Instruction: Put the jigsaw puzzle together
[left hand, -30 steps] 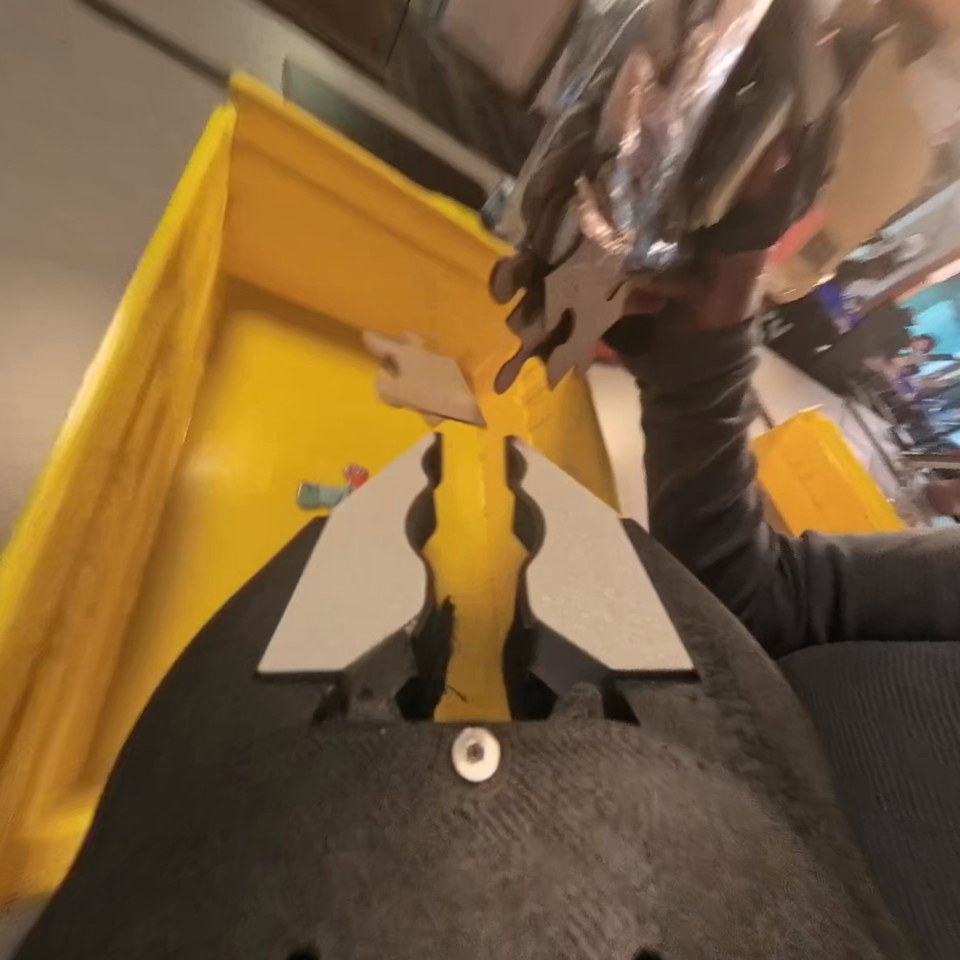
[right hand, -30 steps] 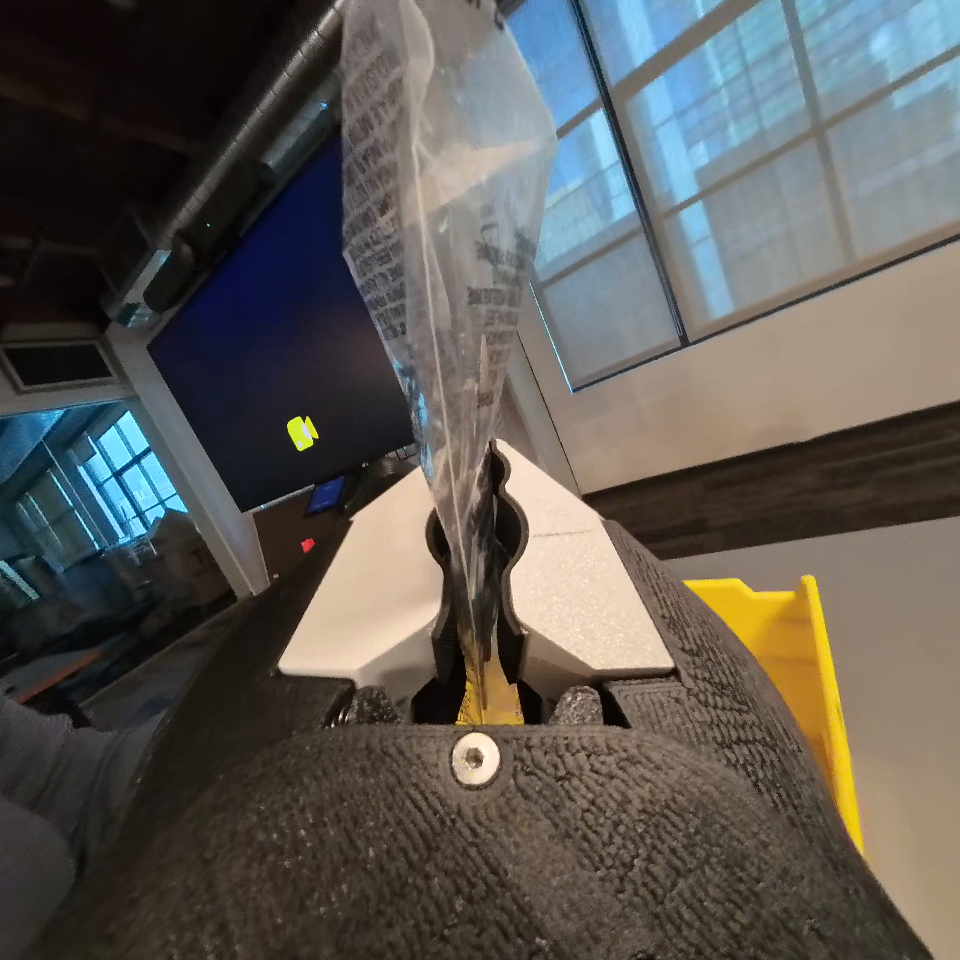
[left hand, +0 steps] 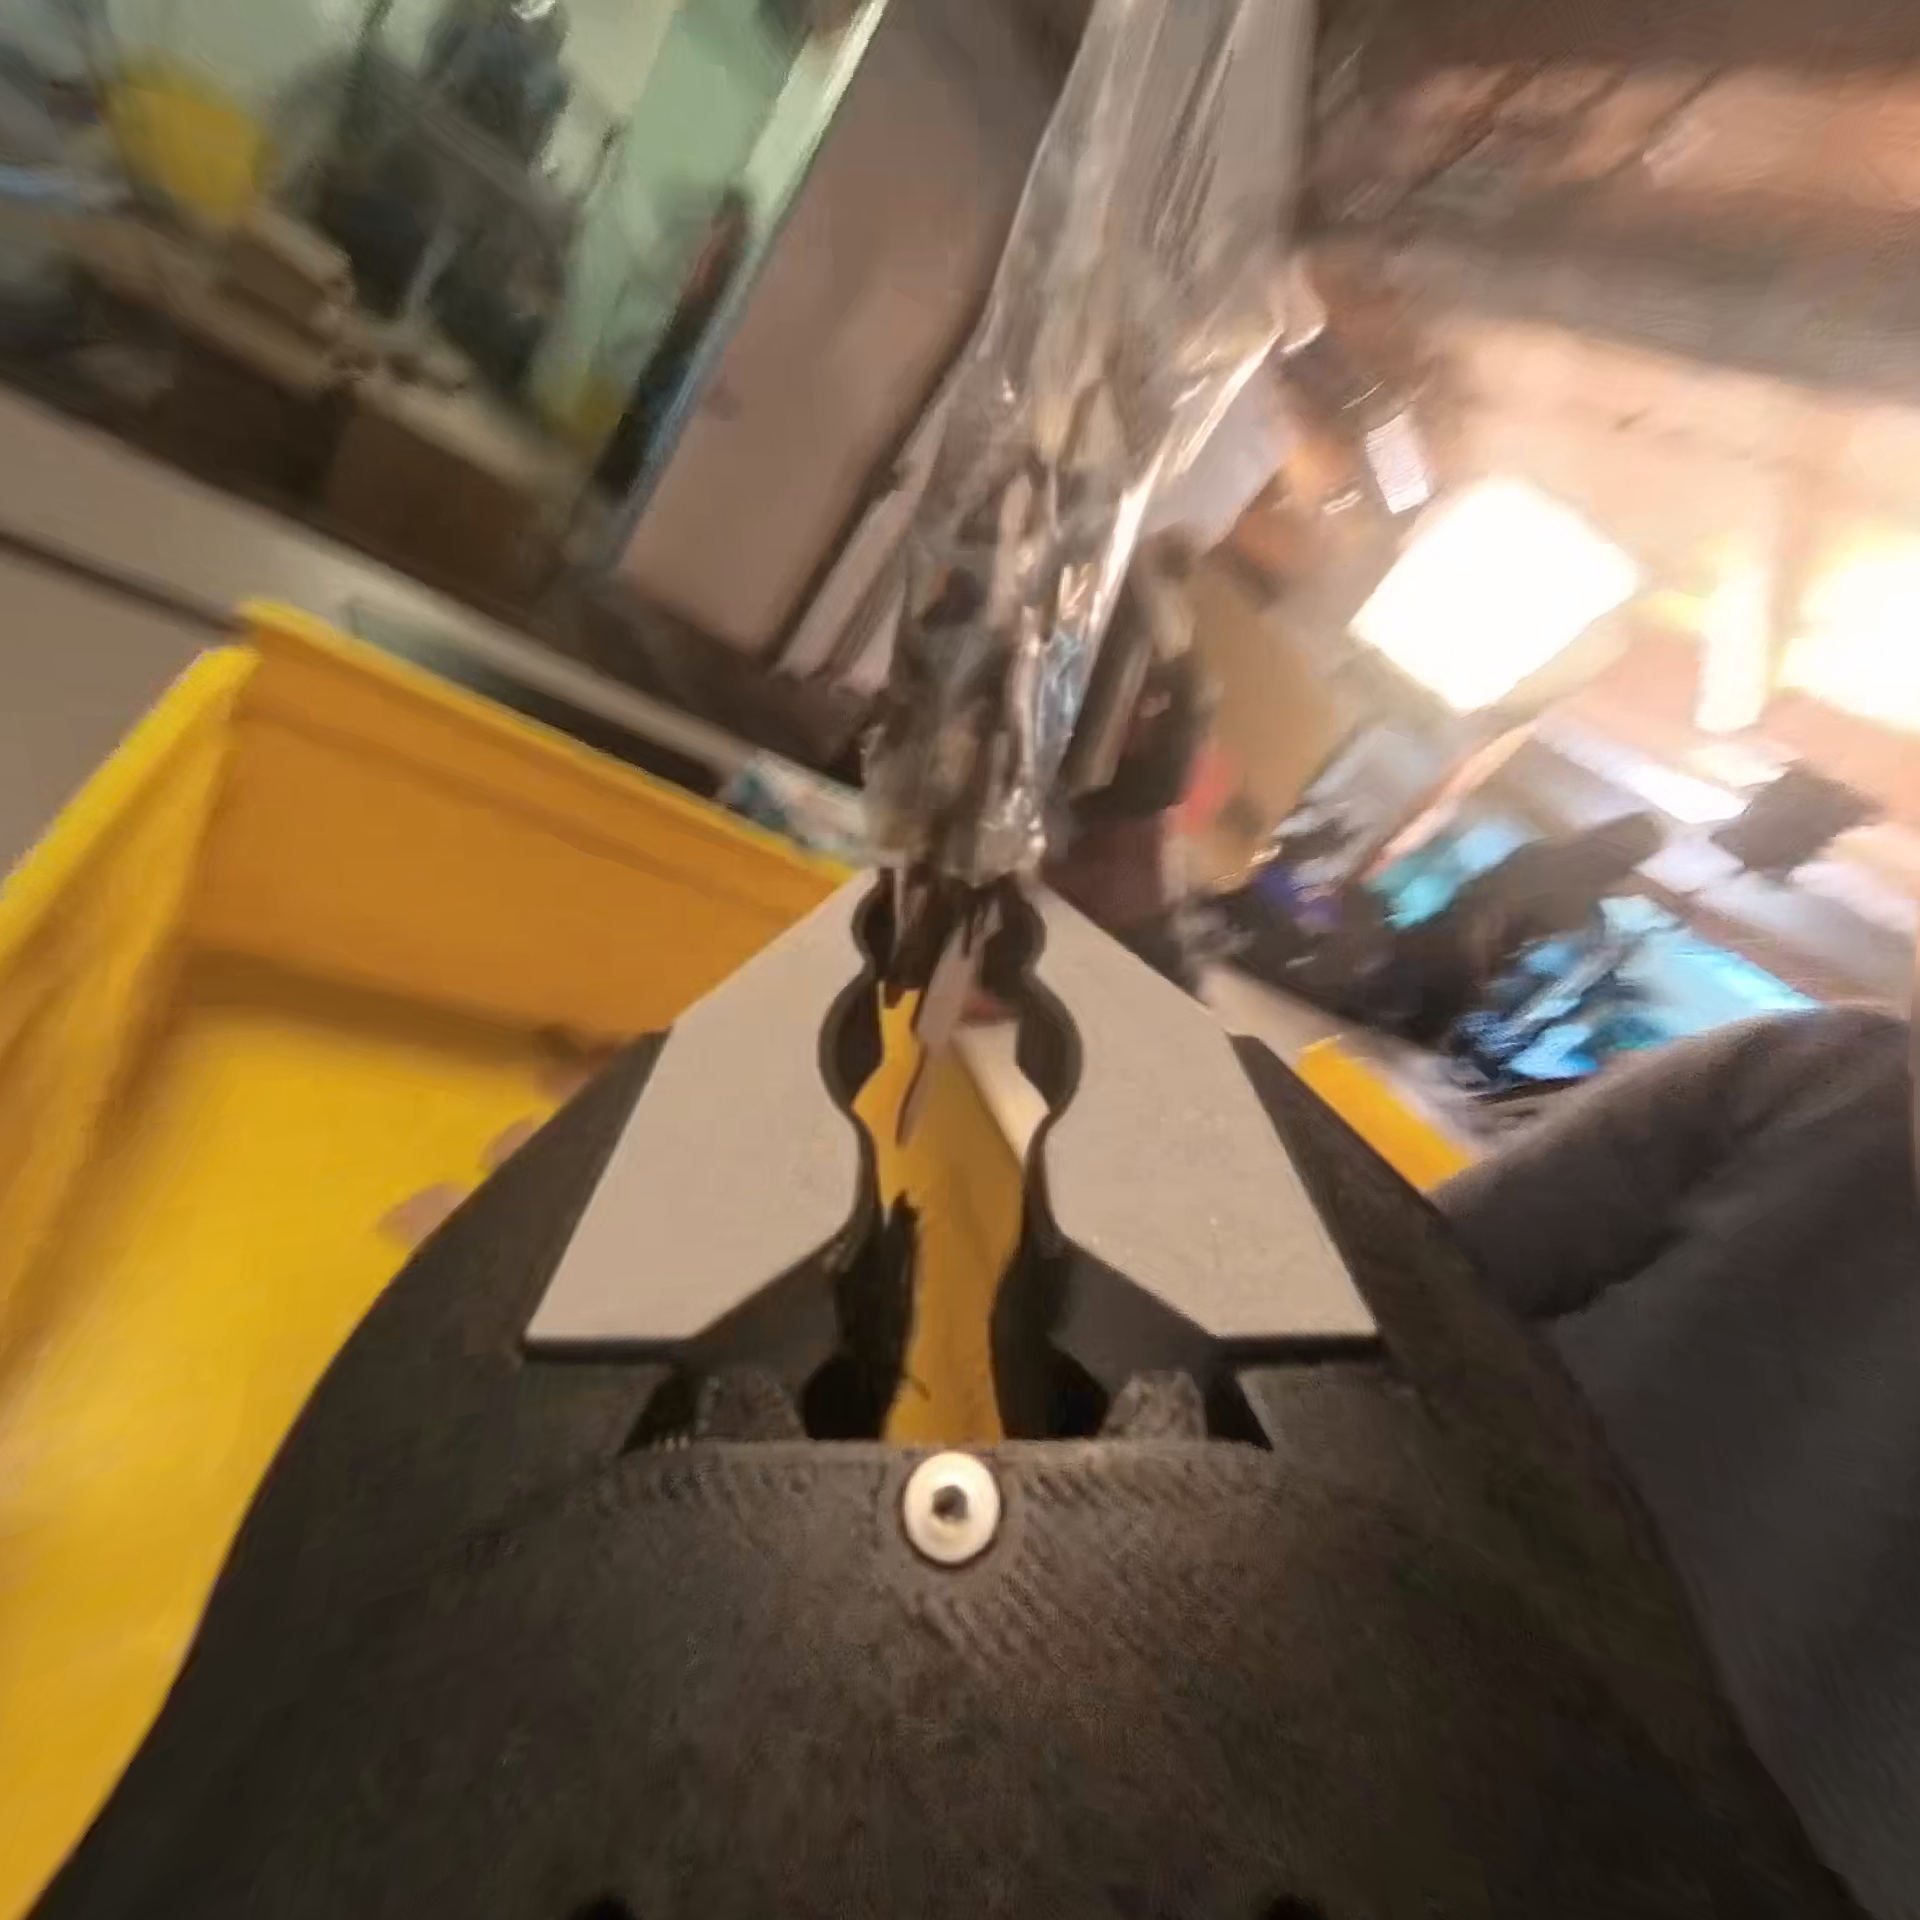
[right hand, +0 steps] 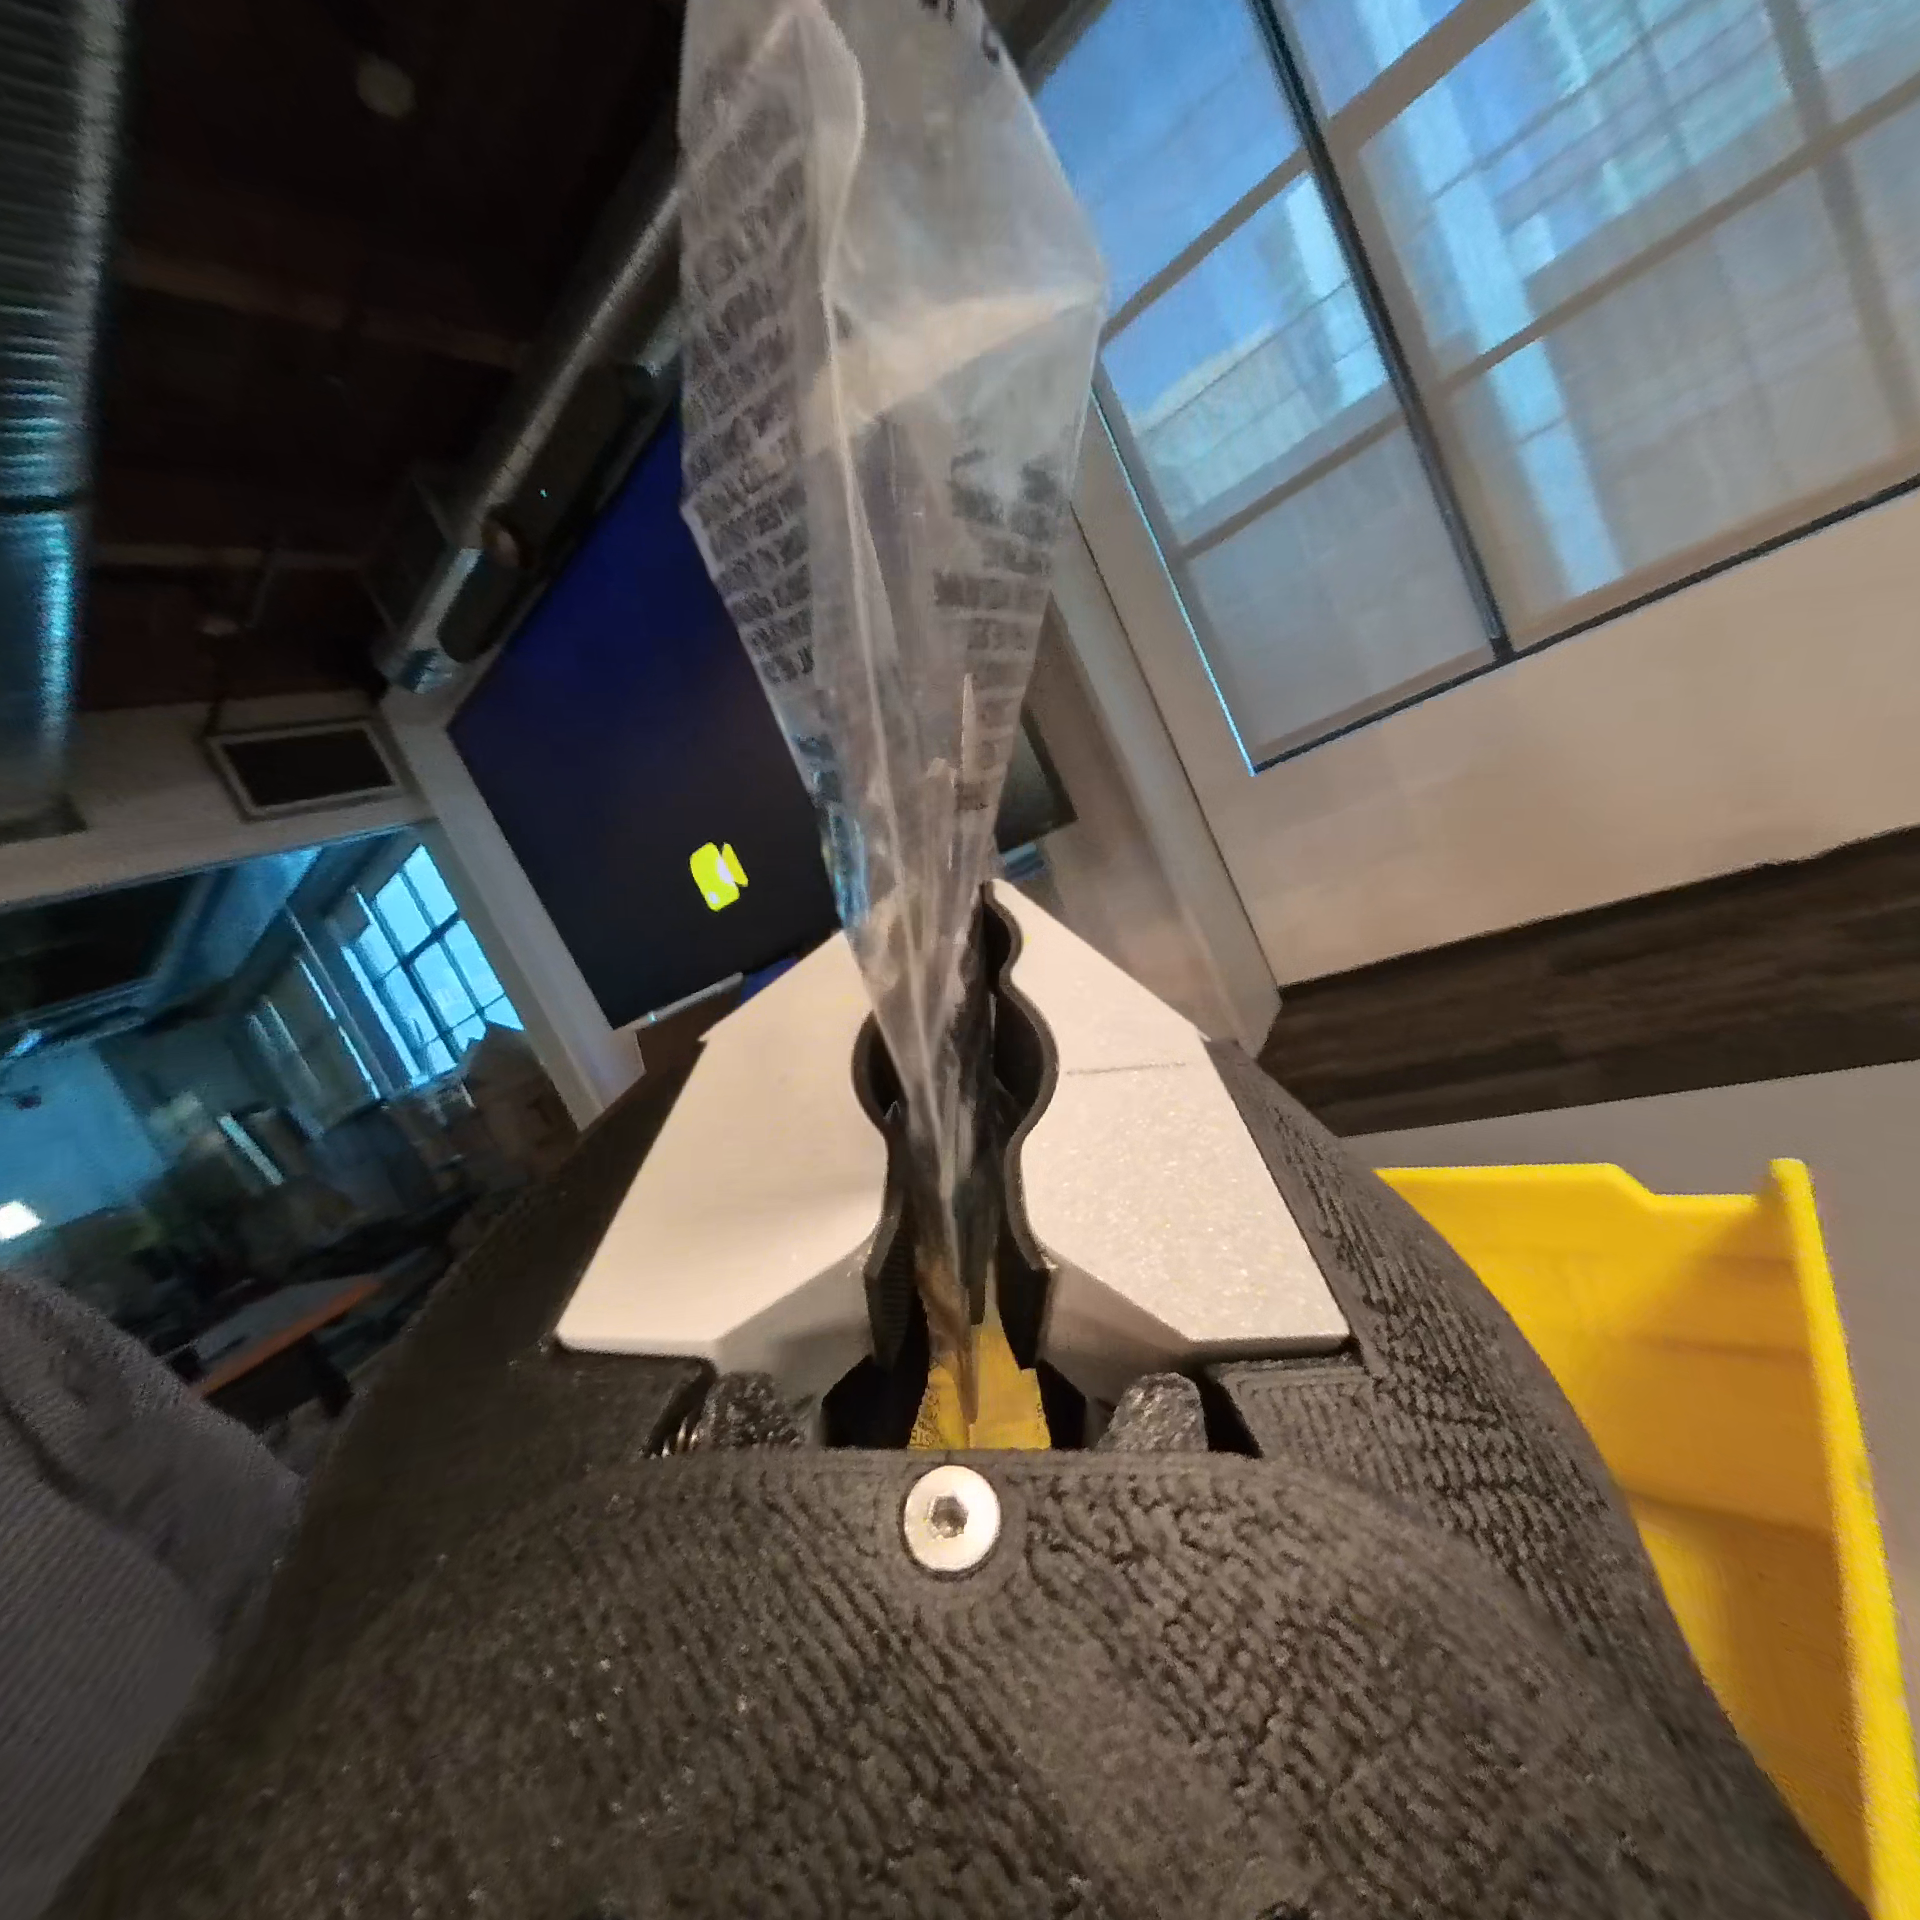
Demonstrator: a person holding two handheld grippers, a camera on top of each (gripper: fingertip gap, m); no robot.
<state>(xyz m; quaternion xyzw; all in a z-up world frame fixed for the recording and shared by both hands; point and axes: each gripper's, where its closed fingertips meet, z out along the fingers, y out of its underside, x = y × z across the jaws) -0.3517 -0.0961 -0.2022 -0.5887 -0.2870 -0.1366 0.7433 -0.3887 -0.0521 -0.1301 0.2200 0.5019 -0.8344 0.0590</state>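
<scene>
Right tool (right hand: 951,1023) is clamped on a clear plastic bag (right hand: 883,436) with black print; the film is pinched between both fingers (right hand: 1101,1143) and the bag rises from the tips toward the ceiling. Behind it are a dark wall screen (right hand: 623,748), a large window (right hand: 1507,343) and a silver duct (right hand: 42,395). A yellow bin (right hand: 1683,1382) sits low at the right of that view, and grey fabric (right hand: 94,1538) shows at lower left. The left wrist view is motion-blurred. The left tool (left hand: 951,935) has its tips at the crumpled lower end of a clear bag (left hand: 1081,499); film and a pale thin piece (left hand: 940,1008) lie between the fingertips (left hand: 1132,1039), with a gap lower down through which yellow shows. Whether the pads press on the bag cannot be told through the blur. Below and left is the open yellow bin (left hand: 343,810), with small tan pieces (left hand: 426,1210) on its floor. Dark fabric (left hand: 1714,1299) fills the right side; the room behind is blurred.
</scene>
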